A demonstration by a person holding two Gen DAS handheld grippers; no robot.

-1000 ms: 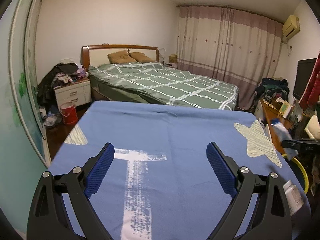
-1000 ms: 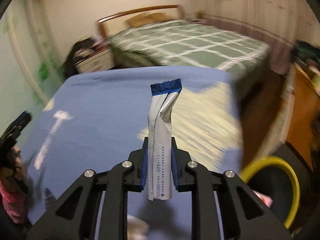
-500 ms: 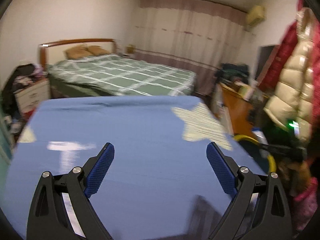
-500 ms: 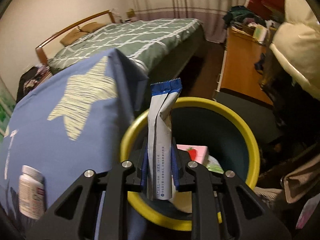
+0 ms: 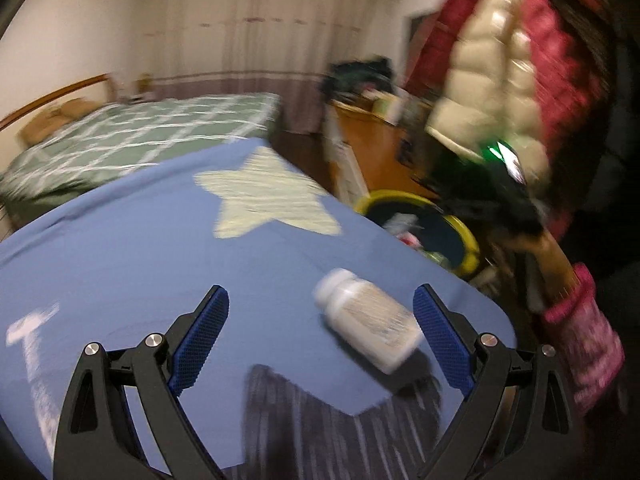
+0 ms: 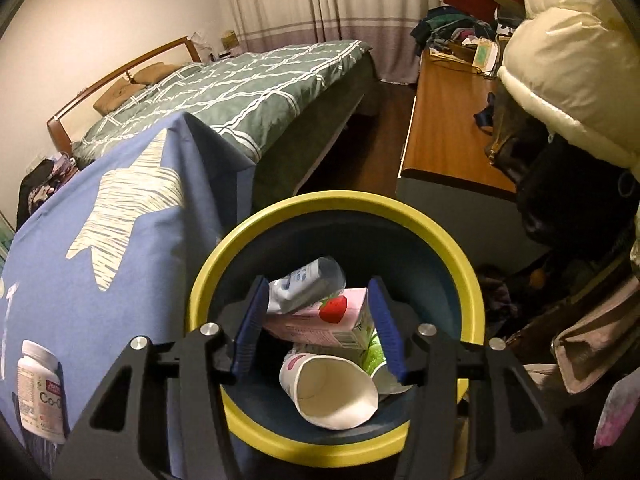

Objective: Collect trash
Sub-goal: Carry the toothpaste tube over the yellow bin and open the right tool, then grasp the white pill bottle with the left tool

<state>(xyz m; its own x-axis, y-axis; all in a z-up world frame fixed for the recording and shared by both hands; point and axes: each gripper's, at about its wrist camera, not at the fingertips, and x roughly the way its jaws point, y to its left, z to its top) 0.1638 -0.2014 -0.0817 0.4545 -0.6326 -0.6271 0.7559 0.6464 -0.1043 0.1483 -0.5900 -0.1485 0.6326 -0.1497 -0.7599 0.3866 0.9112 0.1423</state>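
1. Right wrist view: the right gripper (image 6: pixel 318 330) hangs over the yellow-rimmed bin (image 6: pixel 416 216) at lower centre, and its jaws are opening with nothing pressed between the blue pads.
2. Down in the bin, the blue-and-white wrapper (image 6: pixel 306 284) lies on top of a pink strawberry carton (image 6: pixel 320 318), upper middle of the pile.
3. A white paper cup (image 6: pixel 332 394) lies on its side below the carton, mouth facing the camera.
4. Left wrist view, blurred: the left gripper (image 5: pixel 322 344) is spread wide over the blue cloth (image 5: pixel 140 240), holding nothing.
5. A white pill bottle (image 5: pixel 366 320) lies on its side on the cloth between the blue pads, nearer the right-hand one; whether it touches that pad, I cannot tell.
6. The same bottle shows at the lower left of the right wrist view, still on the cloth.
7. The bin sits at the right of the left wrist view, beyond the cloth's edge, beside a pink sleeve (image 5: pixel 580 340).
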